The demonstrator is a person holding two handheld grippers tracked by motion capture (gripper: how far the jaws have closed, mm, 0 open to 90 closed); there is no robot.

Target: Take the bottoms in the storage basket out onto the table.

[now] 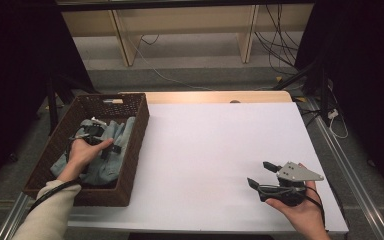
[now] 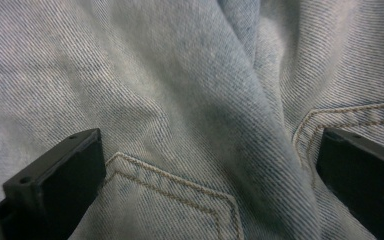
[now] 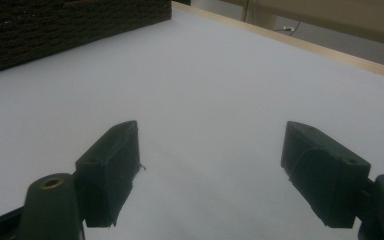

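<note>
Jeans (image 2: 190,100): one, in basket (image 1: 135,130) | left gripper (image 2: 205,165) jaws apart | right gripper (image 3: 210,170) jaws apart

dim, soft overhead light, dark surroundings, slightly blurry close-ups

Left gripper (image 1: 92,134) mostly hidden under the hand (image 1: 82,154) in the basket (image 1: 136,131) | denim garment (image 2: 190,100) runs past every edge of the left gripper view, kind unclear | right forearm cut off by the high view's bottom edge
</note>
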